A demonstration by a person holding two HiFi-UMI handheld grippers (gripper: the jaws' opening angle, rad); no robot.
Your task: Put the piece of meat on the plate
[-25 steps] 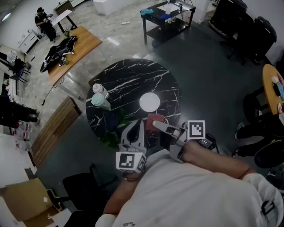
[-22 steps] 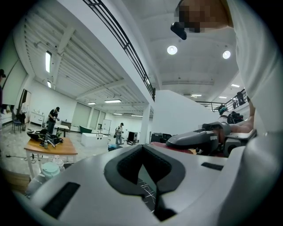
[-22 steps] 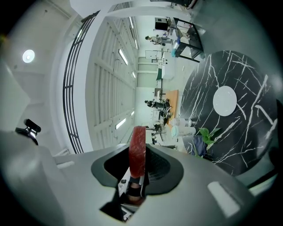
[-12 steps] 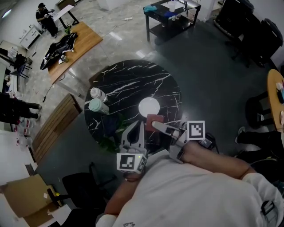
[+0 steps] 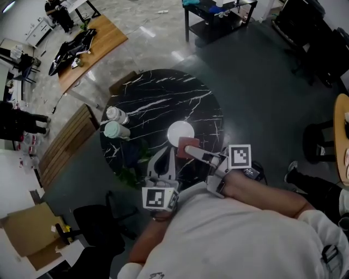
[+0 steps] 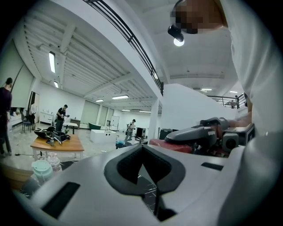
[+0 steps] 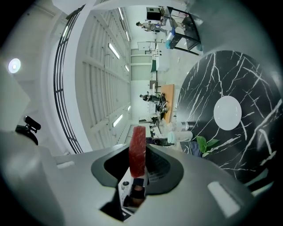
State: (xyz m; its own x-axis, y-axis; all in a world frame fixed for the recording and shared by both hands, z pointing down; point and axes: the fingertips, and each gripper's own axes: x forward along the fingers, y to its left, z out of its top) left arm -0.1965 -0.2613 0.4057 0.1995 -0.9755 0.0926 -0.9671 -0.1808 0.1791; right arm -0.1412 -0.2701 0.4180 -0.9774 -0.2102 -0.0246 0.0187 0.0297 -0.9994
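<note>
A slab of red meat (image 5: 186,146) stands on edge between the jaws of my right gripper (image 5: 192,151), which is shut on it just above the near side of the black marble table (image 5: 158,103). The round white plate (image 5: 180,132) lies bare a short way beyond the meat. In the right gripper view the meat (image 7: 138,150) rises between the pads, with the plate (image 7: 227,112) ahead to the right. My left gripper (image 5: 167,155) hovers beside it to the left, jaws together with nothing in them. In the left gripper view the meat (image 6: 170,146) shows at the right.
Two capped bottles (image 5: 117,115) (image 5: 115,131) lie at the table's left edge, with green leaves (image 5: 133,171) near the front left. A wooden table (image 5: 87,54) and a black trolley (image 5: 218,16) stand farther off, where people are on the floor.
Both grippers have moved forward toward the plate, and the meat is now closer to its near rim. Neither grip has changed.
</note>
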